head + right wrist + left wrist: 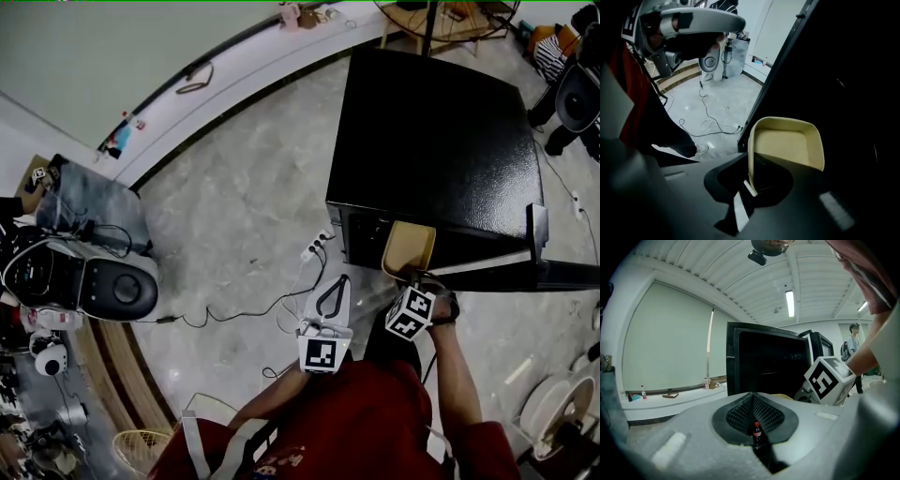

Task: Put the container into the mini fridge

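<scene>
- Your right gripper is the one nearer the mini fridge. Its fingers are narrow, pinching one wall of the cream container.
- The container extends ahead of those fingers, at the fridge's dark open front.
- It is an empty, round-cornered tub, looking nearly square.
- Your left gripper hangs short of the fridge, fingers together and holding nothing.

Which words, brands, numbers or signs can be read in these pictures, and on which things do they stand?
No text can be read with certainty.
On the marker cubes: only black-and-white square patterns, no letters.
On the small bottle with a red cap: a label, too small to read.
On the red shirt: some print at the lower edge, too blurred to read.
On the mini fridge: no label shows.
</scene>
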Motion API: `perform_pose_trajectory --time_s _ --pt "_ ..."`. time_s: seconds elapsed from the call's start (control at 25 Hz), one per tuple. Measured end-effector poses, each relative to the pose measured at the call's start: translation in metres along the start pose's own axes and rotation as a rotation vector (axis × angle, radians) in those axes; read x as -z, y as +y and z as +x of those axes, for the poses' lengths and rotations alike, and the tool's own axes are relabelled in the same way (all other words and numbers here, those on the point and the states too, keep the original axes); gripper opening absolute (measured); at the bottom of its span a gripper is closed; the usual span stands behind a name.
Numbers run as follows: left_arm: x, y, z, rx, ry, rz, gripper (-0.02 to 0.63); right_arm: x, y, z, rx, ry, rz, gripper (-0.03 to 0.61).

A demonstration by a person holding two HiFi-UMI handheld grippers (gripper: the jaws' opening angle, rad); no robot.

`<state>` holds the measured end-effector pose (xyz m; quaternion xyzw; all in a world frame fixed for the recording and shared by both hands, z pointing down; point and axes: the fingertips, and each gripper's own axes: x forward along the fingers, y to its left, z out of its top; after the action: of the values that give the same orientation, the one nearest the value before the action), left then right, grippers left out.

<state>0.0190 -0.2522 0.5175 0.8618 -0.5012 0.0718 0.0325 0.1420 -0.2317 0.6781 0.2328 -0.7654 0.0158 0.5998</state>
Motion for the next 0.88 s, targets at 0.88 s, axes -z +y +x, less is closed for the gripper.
perform_pose_trajectory --time_s 0.88 --pt "0.022 0.028 -0.004 -0.139 0.039 -0.083 0.005 -0.005 -0.092 0.075 -0.013 0.041 -0.011 0.021"
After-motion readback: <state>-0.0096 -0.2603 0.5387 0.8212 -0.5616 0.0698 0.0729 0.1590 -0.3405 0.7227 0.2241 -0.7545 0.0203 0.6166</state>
